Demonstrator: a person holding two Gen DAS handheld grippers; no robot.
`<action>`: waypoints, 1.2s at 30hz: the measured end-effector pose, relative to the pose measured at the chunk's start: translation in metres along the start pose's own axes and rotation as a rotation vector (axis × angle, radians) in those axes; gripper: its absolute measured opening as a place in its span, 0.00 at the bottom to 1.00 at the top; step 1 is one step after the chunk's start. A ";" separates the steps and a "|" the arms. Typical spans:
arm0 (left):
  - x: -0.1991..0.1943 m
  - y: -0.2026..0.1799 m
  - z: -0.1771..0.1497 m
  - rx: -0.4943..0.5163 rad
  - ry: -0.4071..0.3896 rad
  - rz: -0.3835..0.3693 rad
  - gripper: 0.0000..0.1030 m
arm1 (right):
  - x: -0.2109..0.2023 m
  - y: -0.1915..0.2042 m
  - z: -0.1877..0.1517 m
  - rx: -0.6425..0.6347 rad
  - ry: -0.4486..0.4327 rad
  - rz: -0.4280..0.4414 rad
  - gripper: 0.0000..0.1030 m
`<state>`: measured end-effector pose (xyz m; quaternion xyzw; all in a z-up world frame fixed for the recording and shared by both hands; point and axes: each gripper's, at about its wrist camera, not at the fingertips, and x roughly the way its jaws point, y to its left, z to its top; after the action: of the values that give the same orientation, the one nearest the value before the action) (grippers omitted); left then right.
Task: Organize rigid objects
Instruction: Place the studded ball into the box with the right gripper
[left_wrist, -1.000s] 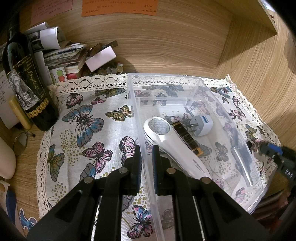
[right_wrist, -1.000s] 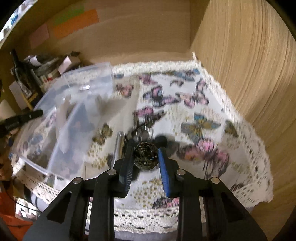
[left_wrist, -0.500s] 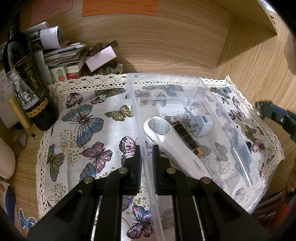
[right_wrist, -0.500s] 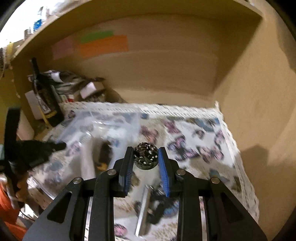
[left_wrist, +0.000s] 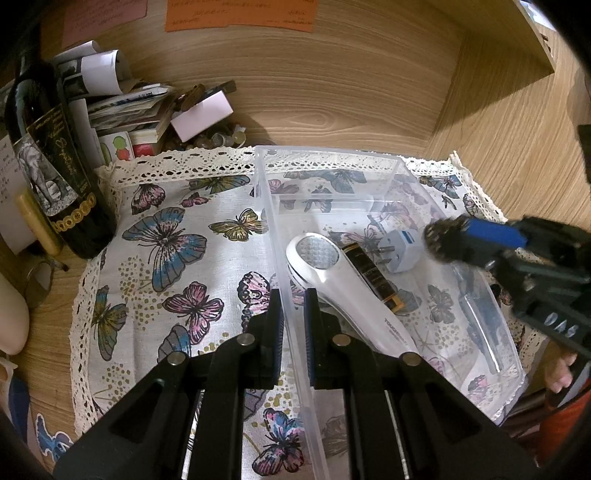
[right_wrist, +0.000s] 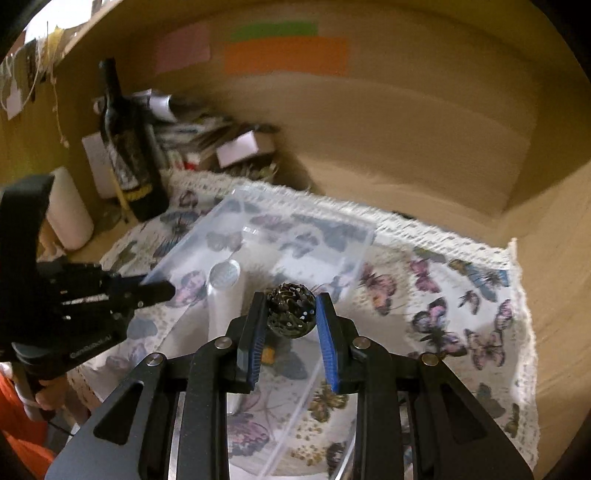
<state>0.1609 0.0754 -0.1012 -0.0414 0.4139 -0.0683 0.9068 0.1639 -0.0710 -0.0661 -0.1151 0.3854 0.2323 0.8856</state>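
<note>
A clear plastic bin (left_wrist: 332, 155) stands on the butterfly cloth (left_wrist: 166, 240). In it lie a white handheld device (left_wrist: 340, 280), a dark bar (left_wrist: 373, 273) and a white plug adapter (left_wrist: 400, 251). My left gripper (left_wrist: 293, 321) is shut on the bin's left wall. My right gripper (right_wrist: 291, 314) is shut on a dark perforated metal ball (right_wrist: 291, 310) and holds it above the bin (right_wrist: 303, 229). In the left wrist view the ball (left_wrist: 441, 240) hangs over the bin's right side.
A dark wine bottle (left_wrist: 48, 162) stands at the back left beside a pile of papers and small boxes (left_wrist: 147, 110). Wooden walls close in the back and right. The cloth (right_wrist: 461, 314) reaches right of the bin.
My right gripper has lifted the ball off the cloth and carried it left, over the bin. My left gripper has stayed shut on the bin wall.
</note>
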 end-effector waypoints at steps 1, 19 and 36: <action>0.000 0.000 0.000 0.001 0.000 0.000 0.09 | 0.005 0.001 -0.002 -0.004 0.017 0.004 0.24; 0.000 0.000 0.000 0.003 -0.001 0.001 0.09 | 0.018 0.005 -0.010 -0.008 0.068 0.040 0.24; 0.000 0.001 0.001 0.005 -0.002 0.001 0.09 | -0.062 -0.049 -0.035 0.152 -0.077 -0.146 0.24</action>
<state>0.1612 0.0761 -0.1008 -0.0391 0.4127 -0.0690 0.9074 0.1300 -0.1470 -0.0427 -0.0665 0.3580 0.1416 0.9205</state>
